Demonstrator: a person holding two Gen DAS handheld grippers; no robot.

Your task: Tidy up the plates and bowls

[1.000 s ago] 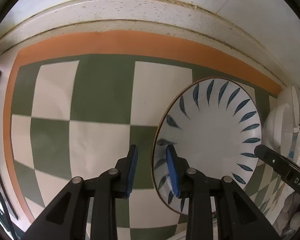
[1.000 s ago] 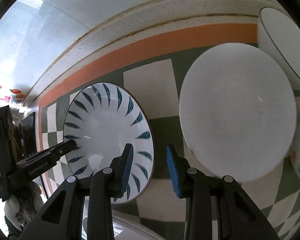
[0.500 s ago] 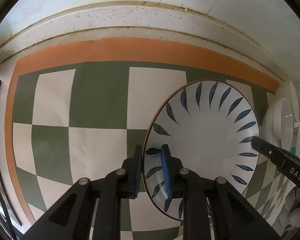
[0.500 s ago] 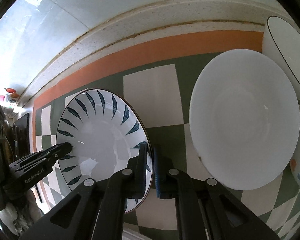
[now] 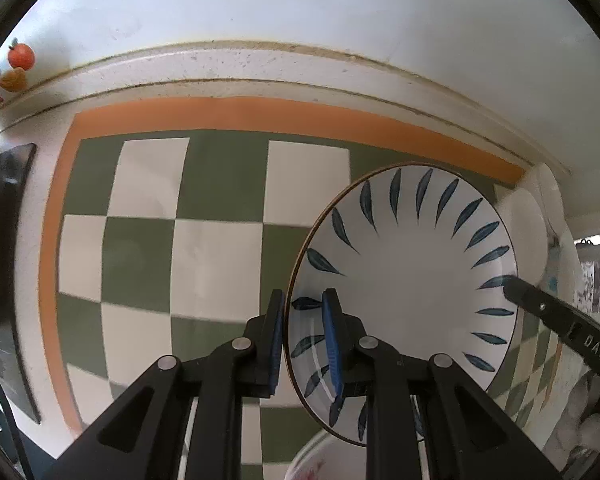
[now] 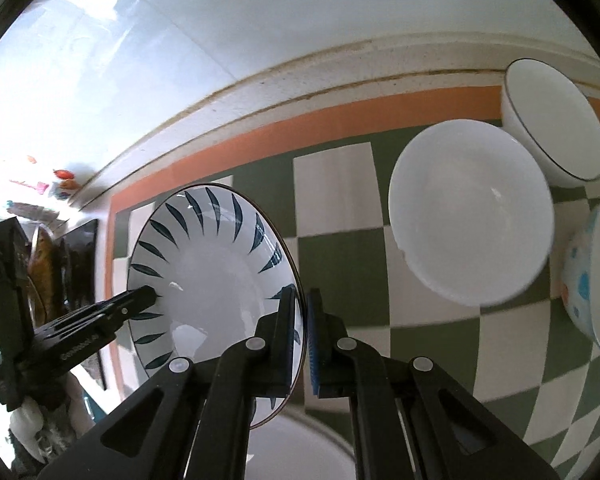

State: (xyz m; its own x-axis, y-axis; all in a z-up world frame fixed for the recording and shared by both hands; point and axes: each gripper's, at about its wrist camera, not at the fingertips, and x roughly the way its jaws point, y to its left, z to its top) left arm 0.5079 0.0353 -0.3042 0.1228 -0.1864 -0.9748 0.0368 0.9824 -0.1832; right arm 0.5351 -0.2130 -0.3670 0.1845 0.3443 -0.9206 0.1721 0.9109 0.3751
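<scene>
You are clamping both sets of fingers, left gripper (image 5: 302, 340) and right gripper (image 6: 302, 336), on opposite rims of the white ceramic bowl with blue leaf strokes (image 5: 404, 280). That is keeping it level above the checked green-and-cream worktop (image 5: 204, 216), left of the plain white bowl (image 6: 472, 212).

Leaf plate (image 6: 212, 272) left of plain bowl (image 6: 472, 212); rimmed bowl (image 6: 556, 124) behind it.

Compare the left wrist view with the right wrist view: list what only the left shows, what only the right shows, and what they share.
Only the left wrist view: an orange fruit-shaped ornament on the ledge at upper left, and a bowl with pink marks at the bottom edge.

Only the right wrist view: a plain white bowl, a dark-rimmed white bowl behind it, and a blue-spotted bowl at the right edge.

Both: the leaf-patterned plate, clamped at opposite rims by the left gripper and right gripper, above the checkered mat.
</scene>
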